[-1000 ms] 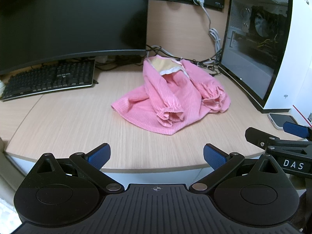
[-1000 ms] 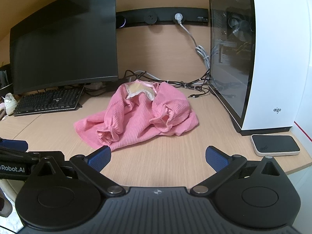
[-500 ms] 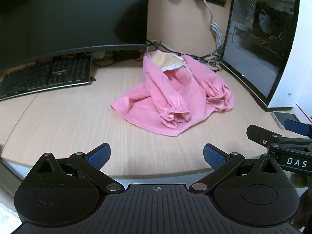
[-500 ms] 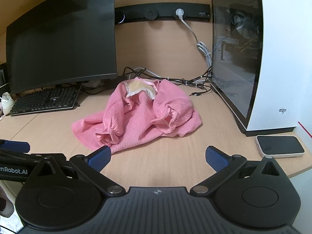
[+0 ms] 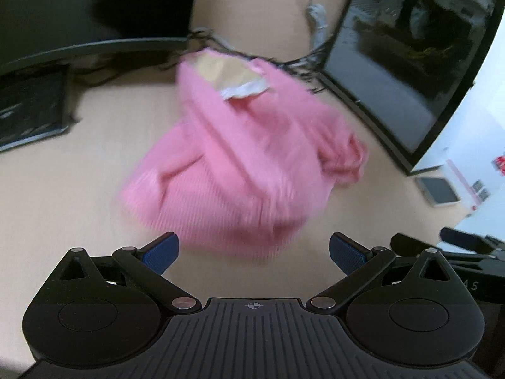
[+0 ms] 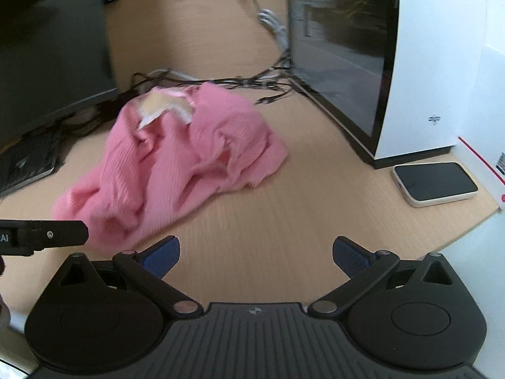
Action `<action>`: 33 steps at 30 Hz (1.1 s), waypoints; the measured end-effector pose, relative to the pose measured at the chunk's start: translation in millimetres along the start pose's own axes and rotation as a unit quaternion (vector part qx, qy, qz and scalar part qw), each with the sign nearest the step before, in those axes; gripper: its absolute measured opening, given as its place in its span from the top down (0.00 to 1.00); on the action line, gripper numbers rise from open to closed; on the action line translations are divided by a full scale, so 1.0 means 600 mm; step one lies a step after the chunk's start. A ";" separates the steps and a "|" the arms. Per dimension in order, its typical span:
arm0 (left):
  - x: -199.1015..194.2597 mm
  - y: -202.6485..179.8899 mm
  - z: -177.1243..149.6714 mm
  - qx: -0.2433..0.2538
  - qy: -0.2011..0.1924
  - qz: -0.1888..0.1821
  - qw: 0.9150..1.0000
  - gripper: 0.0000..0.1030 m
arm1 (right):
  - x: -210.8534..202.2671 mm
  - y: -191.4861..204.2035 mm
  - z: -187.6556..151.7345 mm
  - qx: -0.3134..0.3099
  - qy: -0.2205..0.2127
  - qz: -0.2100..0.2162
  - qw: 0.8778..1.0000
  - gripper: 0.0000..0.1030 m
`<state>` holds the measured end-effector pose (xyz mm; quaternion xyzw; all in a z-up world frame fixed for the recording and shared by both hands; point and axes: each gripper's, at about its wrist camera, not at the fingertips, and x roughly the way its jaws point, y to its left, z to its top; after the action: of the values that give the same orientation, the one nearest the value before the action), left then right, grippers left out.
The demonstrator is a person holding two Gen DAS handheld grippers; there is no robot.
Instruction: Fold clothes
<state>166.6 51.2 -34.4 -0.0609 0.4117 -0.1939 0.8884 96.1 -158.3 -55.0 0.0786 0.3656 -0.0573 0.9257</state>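
Two matching black hand-held tongs with blue finger pads

The left tongs point(image 5: 254, 249) and right tongs point(image 6: 255, 251) look alike: a ribbed black housing with a small crosshair mark at its centre, two round black discs at the sides, triangular cut-outs above them, silver pivot screws on angled black link arms, and textured blue pads point(image 5: 161, 252) at the tips. White lettering marks each body's side.

A crumpled garment point(image 5: 249, 164) lies mid-desk point(image 6: 284, 221), cables point(image 6: 221, 80) behind it. A monitor point(image 6: 50, 47) stands far left with a keyboard point(image 5: 31, 110) before it. A computer case point(image 6: 410, 63) stands right; a phone point(image 6: 435, 183) lies just near of it
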 end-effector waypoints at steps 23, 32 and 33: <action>0.109 0.057 0.039 -0.079 0.072 -0.032 0.994 0.00 | 0.265 0.048 0.203 0.001 0.105 0.323 0.941 0.00; 0.080 0.023 0.001 -0.063 0.086 0.000 0.994 0.00 | 0.285 0.005 0.152 -0.010 0.169 0.366 0.915 0.00; 0.077 0.021 0.004 -0.065 0.087 -0.006 0.994 0.00 | 0.276 -0.005 0.144 -0.015 0.173 0.367 0.914 0.00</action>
<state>199.3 44.3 -69.1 -0.1040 0.4986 -0.1761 0.8423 273.8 -185.5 -106.6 0.2025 0.4657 0.3066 0.8050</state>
